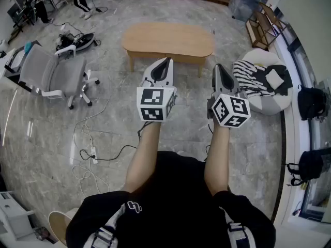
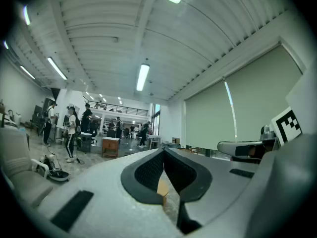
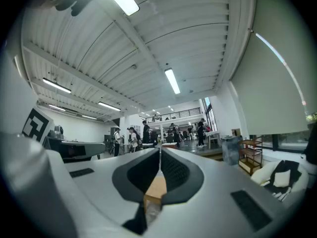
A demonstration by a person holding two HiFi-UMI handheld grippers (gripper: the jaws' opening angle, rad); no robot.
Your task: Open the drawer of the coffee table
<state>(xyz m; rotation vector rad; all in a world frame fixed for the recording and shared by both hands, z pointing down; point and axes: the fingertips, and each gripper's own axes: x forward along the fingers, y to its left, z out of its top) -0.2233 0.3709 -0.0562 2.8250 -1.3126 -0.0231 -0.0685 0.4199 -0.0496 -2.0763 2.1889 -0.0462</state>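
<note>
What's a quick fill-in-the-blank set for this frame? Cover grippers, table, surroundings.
1. The left gripper and the right gripper both have their jaws ____, with nothing between them.
2. In the head view, the grey swivel office chair stands to the ____ of the light wooden oval coffee table.
3. The round white beanbag carries a cloth with black and white ____.

Missing words: shut; left; stripes.

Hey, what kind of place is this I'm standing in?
Probably an open-plan office or lab lounge: a wooden coffee table, a grey office chair on polished stone floor, and people standing below a mezzanine.
</note>
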